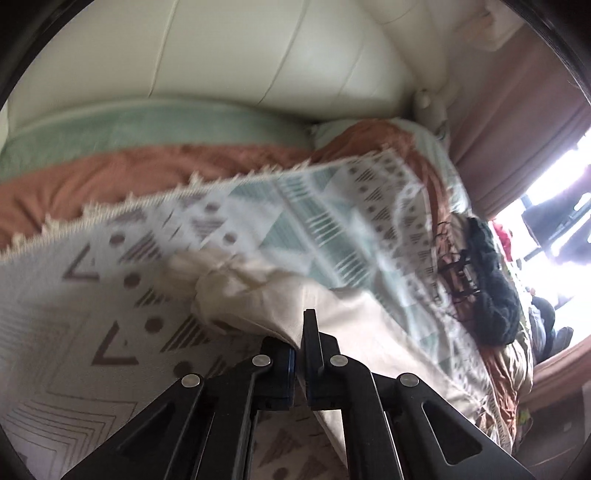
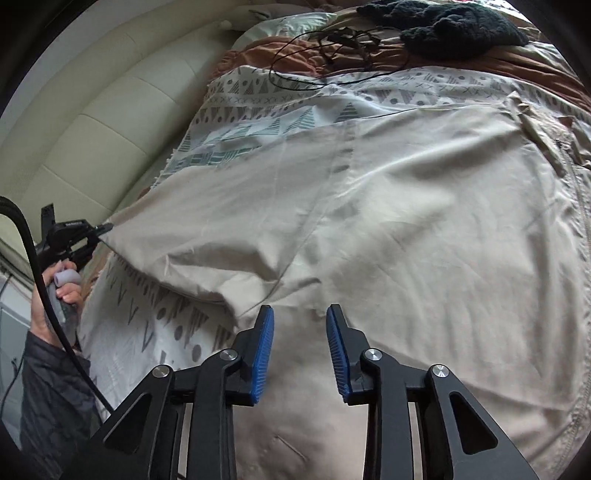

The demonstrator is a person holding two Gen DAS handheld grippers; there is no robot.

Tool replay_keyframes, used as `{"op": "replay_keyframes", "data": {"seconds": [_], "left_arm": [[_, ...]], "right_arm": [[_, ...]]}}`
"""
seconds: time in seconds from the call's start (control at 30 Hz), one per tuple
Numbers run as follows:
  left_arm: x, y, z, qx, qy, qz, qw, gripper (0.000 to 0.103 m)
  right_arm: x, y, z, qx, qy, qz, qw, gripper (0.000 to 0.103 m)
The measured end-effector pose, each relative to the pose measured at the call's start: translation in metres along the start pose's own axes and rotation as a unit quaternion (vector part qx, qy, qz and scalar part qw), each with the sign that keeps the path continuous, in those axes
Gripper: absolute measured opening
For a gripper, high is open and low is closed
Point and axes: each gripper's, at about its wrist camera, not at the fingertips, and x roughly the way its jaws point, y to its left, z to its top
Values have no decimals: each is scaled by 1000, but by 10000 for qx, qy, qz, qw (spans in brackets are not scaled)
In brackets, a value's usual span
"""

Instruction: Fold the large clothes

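A large beige garment [image 2: 406, 221] lies spread over a patterned blanket [image 2: 258, 122] on a bed. My left gripper [image 1: 300, 332] is shut on a bunched edge of the beige garment [image 1: 258, 291]. In the right wrist view the left gripper [image 2: 101, 229] shows at the far left, pinching a corner of the garment and pulling it taut, with a person's hand [image 2: 64, 291] on its handle. My right gripper [image 2: 300, 317] hangs just above the garment's near part. Its blue pads [image 2: 264, 350] stand apart, with nothing pinched between them.
A black knitted item [image 2: 461, 26] and a tangled black cord [image 2: 325, 48] lie at the far side of the bed on a rust-coloured duvet [image 2: 280, 51]. A cream padded headboard [image 2: 92, 122] runs along the left. A pink curtain [image 1: 517, 122] and a bright window [image 1: 561, 192] are at the right.
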Motion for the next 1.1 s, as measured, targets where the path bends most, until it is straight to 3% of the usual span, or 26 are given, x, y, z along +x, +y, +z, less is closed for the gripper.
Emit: {"op": "replay_keyframes", "data": {"seconds": [0.27, 0.43, 0.53, 0.6, 0.7, 0.8, 0.93, 1.1], "left_arm": [[-50, -82, 29, 539, -278, -475, 9970, 3], [-81, -133, 24, 881, -259, -890, 9918, 3], [-103, -161, 13, 1128, -332, -1100, 9870, 3], [-115, -178, 5, 1327, -407, -1198, 9830, 3], [-129, -198, -9, 1507, -389, -1389, 9780, 3], [-139, -218, -23, 1625, -297, -1582, 9735, 3], [-154, -247, -45, 1892, -236, -1734, 9662, 3], [-166, -282, -75, 2176, -71, -1982, 9557, 3]], "right_arm": [[55, 15, 2, 7, 392, 4, 9992, 16], [75, 20, 9, 177, 495, 144, 9985, 16], [74, 26, 9, -309, 571, 161, 9978, 16], [61, 18, 4, -246, 633, 285, 9973, 17], [18, -4, -10, 27, 338, 386, 9987, 23], [-27, -26, -26, 195, -3, 278, 9994, 37], [-79, -55, -46, 380, -279, 92, 9988, 37], [-141, -84, -69, 736, -700, -110, 9948, 53]]}}
